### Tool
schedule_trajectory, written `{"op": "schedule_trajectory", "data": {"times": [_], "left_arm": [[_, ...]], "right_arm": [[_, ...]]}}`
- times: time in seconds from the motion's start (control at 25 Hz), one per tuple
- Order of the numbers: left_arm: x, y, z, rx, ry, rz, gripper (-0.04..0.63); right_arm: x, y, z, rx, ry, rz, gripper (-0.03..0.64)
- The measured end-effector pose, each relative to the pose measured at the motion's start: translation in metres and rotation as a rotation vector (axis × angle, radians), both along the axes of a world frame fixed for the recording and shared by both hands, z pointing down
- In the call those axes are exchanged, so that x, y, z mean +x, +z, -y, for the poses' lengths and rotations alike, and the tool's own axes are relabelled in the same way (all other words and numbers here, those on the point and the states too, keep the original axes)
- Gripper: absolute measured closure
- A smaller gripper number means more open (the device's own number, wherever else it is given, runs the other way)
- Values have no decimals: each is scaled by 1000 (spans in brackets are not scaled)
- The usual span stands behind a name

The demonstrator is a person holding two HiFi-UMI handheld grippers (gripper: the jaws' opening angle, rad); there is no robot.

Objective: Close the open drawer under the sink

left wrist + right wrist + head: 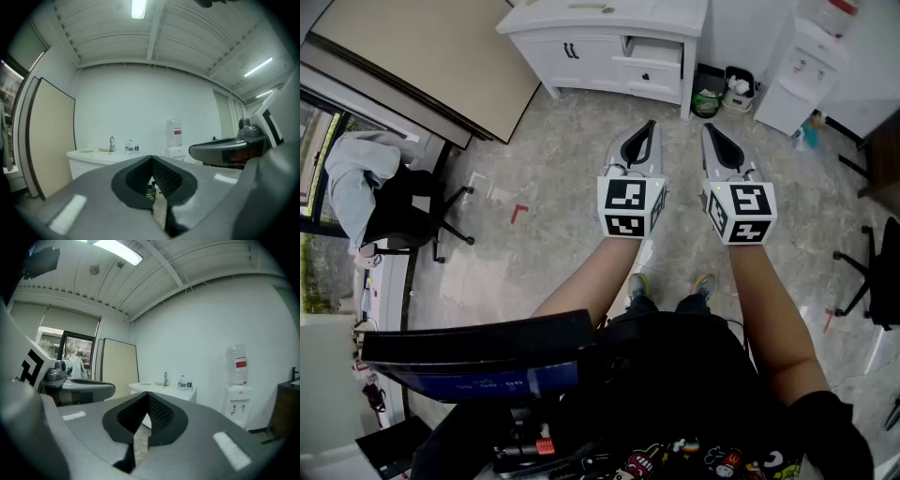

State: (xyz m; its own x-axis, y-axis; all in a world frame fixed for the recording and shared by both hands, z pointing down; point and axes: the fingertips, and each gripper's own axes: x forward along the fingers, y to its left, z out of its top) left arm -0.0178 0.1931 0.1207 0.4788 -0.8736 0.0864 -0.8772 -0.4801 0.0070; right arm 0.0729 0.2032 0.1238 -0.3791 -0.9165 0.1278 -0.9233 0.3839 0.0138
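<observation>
Well ahead of both sets of fingertips, the open drawer (652, 58) stuck out of the white sink cabinet (581, 47) on its right side. The left gripper (649, 128) and right gripper (712, 131) hovered side by side above the floor (562, 169). Each had its jaws pressed together on nothing, apart from the drawer.

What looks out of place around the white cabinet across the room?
The top drawer on the right side of the white cabinet is pulled out. Its front stands proud of the drawer below and the doors beside it. Nothing else there looks spilled or damaged.
</observation>
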Motion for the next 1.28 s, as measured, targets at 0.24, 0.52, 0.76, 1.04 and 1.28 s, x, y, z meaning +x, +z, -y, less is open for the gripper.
{"op": "schedule_trajectory", "data": {"times": [0.24, 0.52, 0.76, 1.04, 1.28], "left_arm": [[11, -1, 7, -1, -2, 0, 595], [47, 17, 31, -13, -41, 22, 595], [77, 44, 68, -45, -82, 26, 595], [39, 88, 177, -110, -59, 24, 595], [17, 132, 315, -168, 30, 44, 595]], "right_arm": [[12, -8, 7, 31, -3, 14, 594], [56, 8, 27, 24, -11, 28, 594], [87, 27, 72, 22, -52, 34, 594], [44, 70, 171, -37, -42, 34, 594], [16, 98, 297, -71, 32, 24, 594]]}}
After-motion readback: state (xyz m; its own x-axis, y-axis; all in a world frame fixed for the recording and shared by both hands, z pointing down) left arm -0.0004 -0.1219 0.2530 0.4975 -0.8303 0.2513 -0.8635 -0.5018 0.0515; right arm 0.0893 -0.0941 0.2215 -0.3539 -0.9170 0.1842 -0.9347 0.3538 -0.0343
